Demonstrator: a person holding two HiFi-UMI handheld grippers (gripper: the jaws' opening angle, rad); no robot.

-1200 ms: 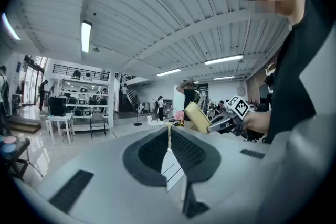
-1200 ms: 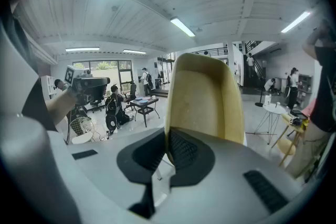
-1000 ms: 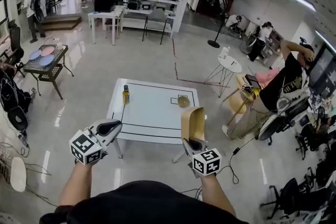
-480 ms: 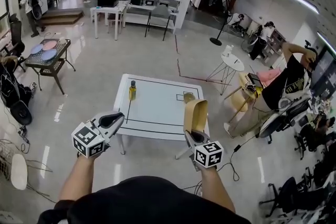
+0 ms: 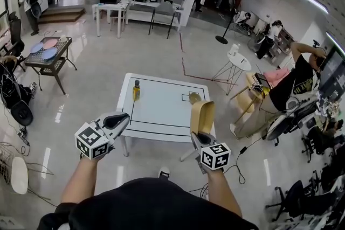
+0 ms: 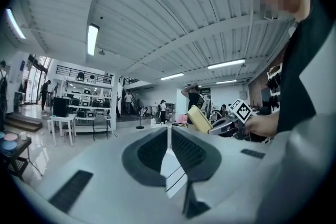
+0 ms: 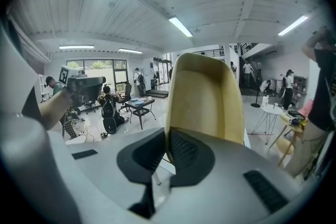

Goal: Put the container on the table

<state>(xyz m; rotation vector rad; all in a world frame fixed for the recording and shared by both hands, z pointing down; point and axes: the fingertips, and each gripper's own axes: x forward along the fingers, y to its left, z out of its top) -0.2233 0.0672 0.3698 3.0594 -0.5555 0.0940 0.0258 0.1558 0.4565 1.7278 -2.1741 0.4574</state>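
Right tool [image 5: 200, 136] — clamped on the lower edge of the tall tan plastic container [image 5: 201, 117], which is upright in the air by the near right corner of the white tabletop [image 5: 161, 116]. Over the last second both tools drew slightly nearer; set-down is still pending. Left tool [image 5: 119, 120] — closed, empty.

1. In the head view the container [image 5: 202, 116] hides the counter's [image 5: 156, 116] near right corner.
2. Its lower end is buried in the right tongs [image 5: 199, 136].
3. A small yellowish thing [image 5: 194, 97] on the counter is too small to identify.
4. In the right gripper view the container blocks most of the counter.
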